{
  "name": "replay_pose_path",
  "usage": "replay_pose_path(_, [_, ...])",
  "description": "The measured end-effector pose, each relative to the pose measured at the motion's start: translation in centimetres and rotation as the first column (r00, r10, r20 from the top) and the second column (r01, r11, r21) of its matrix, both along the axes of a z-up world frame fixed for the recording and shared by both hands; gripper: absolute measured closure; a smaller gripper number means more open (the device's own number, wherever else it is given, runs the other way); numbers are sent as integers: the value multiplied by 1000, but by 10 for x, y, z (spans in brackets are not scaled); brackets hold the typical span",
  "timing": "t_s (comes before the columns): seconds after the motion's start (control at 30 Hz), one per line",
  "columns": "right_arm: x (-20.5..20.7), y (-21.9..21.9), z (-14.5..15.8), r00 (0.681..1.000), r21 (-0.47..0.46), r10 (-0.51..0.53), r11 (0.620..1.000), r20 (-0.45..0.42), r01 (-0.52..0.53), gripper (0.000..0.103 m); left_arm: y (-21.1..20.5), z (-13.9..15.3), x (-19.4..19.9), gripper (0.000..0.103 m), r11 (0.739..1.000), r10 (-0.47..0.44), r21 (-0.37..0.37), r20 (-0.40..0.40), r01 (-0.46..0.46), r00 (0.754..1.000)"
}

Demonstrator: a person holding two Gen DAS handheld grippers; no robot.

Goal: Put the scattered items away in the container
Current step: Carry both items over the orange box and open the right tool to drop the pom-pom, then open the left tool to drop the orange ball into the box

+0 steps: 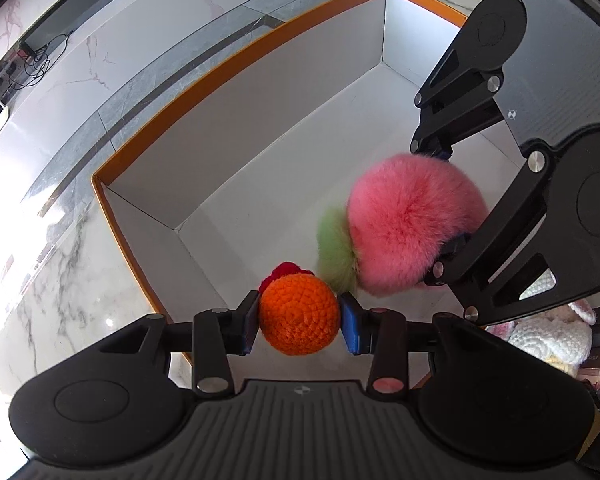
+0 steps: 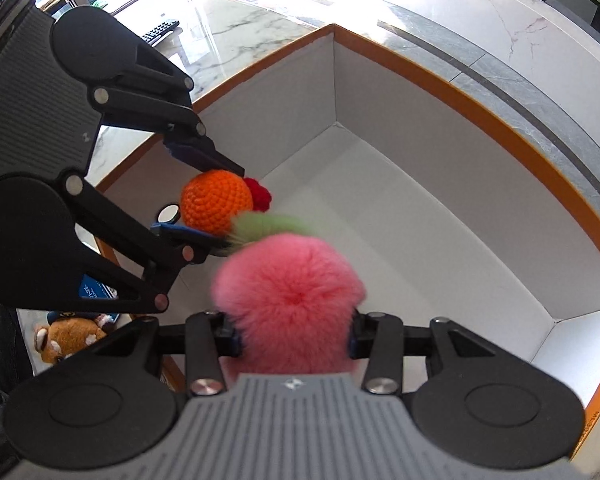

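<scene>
My left gripper (image 1: 300, 322) is shut on an orange crochet ball (image 1: 298, 314) with a red knitted tip, held above the near left corner of the orange-rimmed white box (image 1: 260, 152). My right gripper (image 2: 294, 338) is shut on a fluffy pink pom-pom (image 2: 290, 300) with a green tuft, held over the same box (image 2: 440, 220). The two toys almost touch. In the left wrist view the pom-pom (image 1: 408, 224) hangs right of the ball; in the right wrist view the ball (image 2: 216, 204) sits up left in the left gripper (image 2: 208, 208). The box floor in view is bare.
The box stands on a white marble top (image 1: 60, 264). A white crochet toy (image 1: 548, 332) lies outside the box at the right. A brown plush bear (image 2: 72, 336) and a blue card (image 2: 94, 290) lie outside it near the left gripper. A keyboard (image 2: 160, 30) lies farther back.
</scene>
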State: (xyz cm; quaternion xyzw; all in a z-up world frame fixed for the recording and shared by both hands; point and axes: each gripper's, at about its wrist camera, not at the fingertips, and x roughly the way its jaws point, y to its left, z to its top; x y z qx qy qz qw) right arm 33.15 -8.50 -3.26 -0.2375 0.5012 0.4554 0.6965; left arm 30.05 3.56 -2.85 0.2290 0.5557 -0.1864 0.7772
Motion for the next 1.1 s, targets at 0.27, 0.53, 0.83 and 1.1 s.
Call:
replay_pose_path(0.27, [-8, 7, -3, 1000, 13, 11, 1000, -27, -11, 56, 9, -2, 1, 56, 1000, 17, 12, -11, -17, 1000])
replay_pose_path(0.53, [-19, 13, -4, 1000, 12, 12, 1000, -26, -12, 56, 8, 2, 6, 55, 1000, 9, 20, -21, -8, 1000])
replay_pose_path(0.83, [-30, 18, -5, 999, -7, -12, 1000, -43, 12, 54, 5, 7, 10, 51, 999, 19, 35, -31, -18, 999])
replay_pose_path(1.1, [-36, 27, -7, 995, -32, -28, 999, -98, 25, 56, 0, 14, 14, 49, 998, 32, 49, -21, -31, 999])
